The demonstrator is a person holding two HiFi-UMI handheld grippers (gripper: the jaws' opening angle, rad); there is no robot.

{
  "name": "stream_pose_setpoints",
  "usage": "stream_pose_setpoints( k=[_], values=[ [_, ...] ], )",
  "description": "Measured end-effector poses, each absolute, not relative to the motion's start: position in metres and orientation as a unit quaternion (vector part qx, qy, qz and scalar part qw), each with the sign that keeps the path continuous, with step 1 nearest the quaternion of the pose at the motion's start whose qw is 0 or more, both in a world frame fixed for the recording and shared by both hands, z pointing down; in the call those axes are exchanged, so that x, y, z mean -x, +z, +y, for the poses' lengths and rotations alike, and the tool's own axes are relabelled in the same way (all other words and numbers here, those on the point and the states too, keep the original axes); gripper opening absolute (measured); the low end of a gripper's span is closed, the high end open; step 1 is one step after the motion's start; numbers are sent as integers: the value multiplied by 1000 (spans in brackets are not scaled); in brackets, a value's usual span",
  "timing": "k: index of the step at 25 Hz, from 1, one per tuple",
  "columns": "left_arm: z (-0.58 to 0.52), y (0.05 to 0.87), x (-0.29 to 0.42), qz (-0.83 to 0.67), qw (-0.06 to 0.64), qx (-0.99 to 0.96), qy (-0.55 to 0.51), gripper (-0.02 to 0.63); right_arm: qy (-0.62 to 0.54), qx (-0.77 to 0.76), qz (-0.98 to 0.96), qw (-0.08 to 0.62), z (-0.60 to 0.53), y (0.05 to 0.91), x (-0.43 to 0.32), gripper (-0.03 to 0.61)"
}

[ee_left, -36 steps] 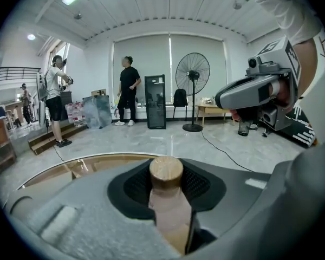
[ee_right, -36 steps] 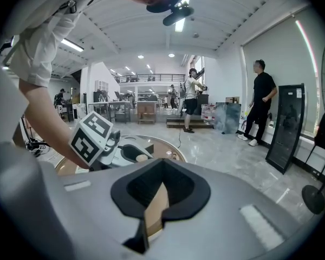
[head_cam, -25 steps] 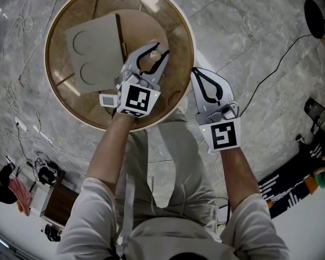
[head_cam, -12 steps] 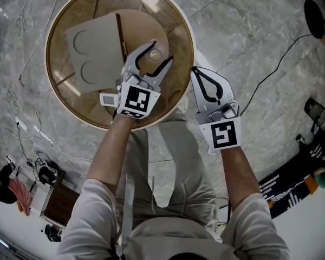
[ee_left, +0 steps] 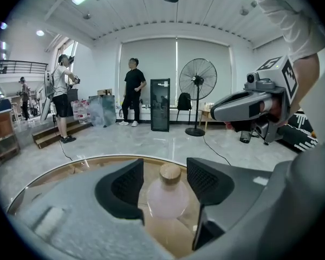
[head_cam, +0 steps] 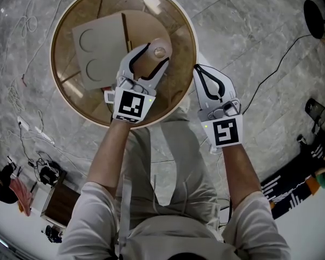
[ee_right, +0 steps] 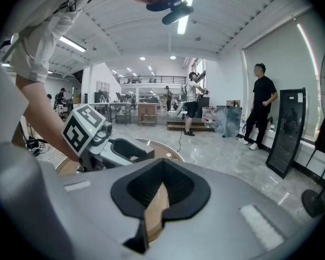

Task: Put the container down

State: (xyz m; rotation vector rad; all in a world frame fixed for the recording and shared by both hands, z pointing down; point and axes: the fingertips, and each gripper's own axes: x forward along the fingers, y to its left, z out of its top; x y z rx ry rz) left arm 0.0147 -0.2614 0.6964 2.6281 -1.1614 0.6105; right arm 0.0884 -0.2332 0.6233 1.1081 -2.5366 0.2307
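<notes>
The left gripper's (head_cam: 155, 53) jaws have just been opened wide, with the bottle (ee_left: 167, 198) untouched between them. The right gripper's (ee_right: 161, 169) jaws are closed on nothing.

The head view looks steeply down from above the person onto the round counter (head_cam: 65, 53), with the left gripper (head_cam: 156, 53) and the right gripper (head_cam: 199, 68) close below it. Each gripper view sits low behind its own jaws, tilted slightly down, facing out across the room. All three share the counter's rim, and each gripper view also catches the other gripper at its side
</notes>
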Motion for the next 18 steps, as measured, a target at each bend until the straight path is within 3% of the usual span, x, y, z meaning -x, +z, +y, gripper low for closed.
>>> stream_pose_setpoints(
  k=[8,14,18],
  values=[
    [-248,658,6,-399,85,-892,196,224,72,-395,-898,181,-223,603,-80,5],
    [-240,625,23,-403,61,-894,187,19,68,-404,-895,176,-216,587,-71,5],
    [-234,615,33,-397,55,-896,192,5,66,-414,-891,174,-210,578,-65,5]
  ],
)
